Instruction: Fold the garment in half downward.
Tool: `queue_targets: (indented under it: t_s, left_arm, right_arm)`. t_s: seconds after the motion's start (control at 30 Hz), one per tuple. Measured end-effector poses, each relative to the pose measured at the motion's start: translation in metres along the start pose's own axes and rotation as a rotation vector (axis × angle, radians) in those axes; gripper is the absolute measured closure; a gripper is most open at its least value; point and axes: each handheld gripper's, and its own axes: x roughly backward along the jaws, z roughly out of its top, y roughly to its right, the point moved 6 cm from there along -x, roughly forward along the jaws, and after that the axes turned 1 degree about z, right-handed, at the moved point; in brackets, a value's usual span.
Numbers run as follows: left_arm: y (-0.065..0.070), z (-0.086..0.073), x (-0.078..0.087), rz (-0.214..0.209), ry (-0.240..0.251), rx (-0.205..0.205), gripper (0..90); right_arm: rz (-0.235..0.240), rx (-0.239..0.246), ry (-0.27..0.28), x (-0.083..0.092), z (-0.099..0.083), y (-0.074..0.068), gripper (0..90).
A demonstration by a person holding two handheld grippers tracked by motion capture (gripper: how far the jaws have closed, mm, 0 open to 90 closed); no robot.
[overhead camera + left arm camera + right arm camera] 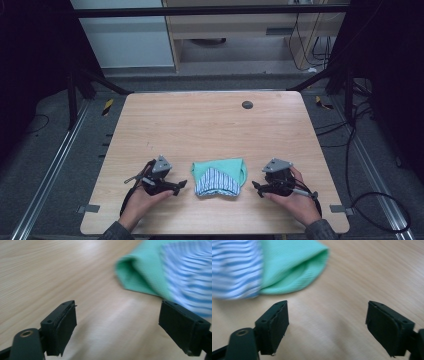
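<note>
Both the left claw (181, 187) and right claw (256, 188) gape empty beside the folded green-and-striped cloth (220, 177) near the tabletop's (210, 125) front edge; a careless pass could snag and unfold it.

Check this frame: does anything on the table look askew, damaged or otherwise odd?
Nothing stands out. The folded green and striped cloth lies flat near the front edge of the wooden table, midway between the left gripper and the right gripper. Both grippers are open and apart from the cloth. Both gripper views are motion-blurred, so fine damage cannot be judged.
</note>
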Motion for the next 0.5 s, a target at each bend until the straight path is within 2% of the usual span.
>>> queue_targets:
  t_s: [0.1,0.17,0.23,0.3,0.37,0.4,0.5]
  left_arm:
    - [-0.020,-0.001,-0.006,0.046,0.006,0.063,13.3]
    - [-0.029,-0.001,-0.008,0.087,0.012,0.091,12.6]
    - [-0.035,0.000,-0.011,0.095,0.023,0.123,11.7]
    - [-0.039,0.000,-0.015,0.117,0.024,0.117,10.0]
    - [-0.040,-0.001,-0.019,0.127,0.018,0.119,9.6]
    - [-0.040,-0.002,-0.022,0.124,0.011,0.123,8.8]
    - [-0.040,-0.001,-0.025,0.157,-0.018,0.103,7.4]
  right_arm:
    - [-0.040,-0.087,0.014,-0.012,0.000,0.015,15.0]
    - [-0.062,-0.143,0.020,-0.018,-0.001,0.024,13.8]
    - [-0.095,-0.228,-0.001,-0.027,-0.005,0.032,11.5]
    - [-0.103,-0.288,-0.003,-0.034,-0.007,0.038,8.2]
    - [-0.121,-0.311,0.024,-0.036,-0.007,0.040,7.3]
    - [-0.144,-0.326,0.032,-0.038,-0.007,0.042,4.9]
    - [-0.176,-0.363,0.013,-0.040,-0.007,0.044,0.2]
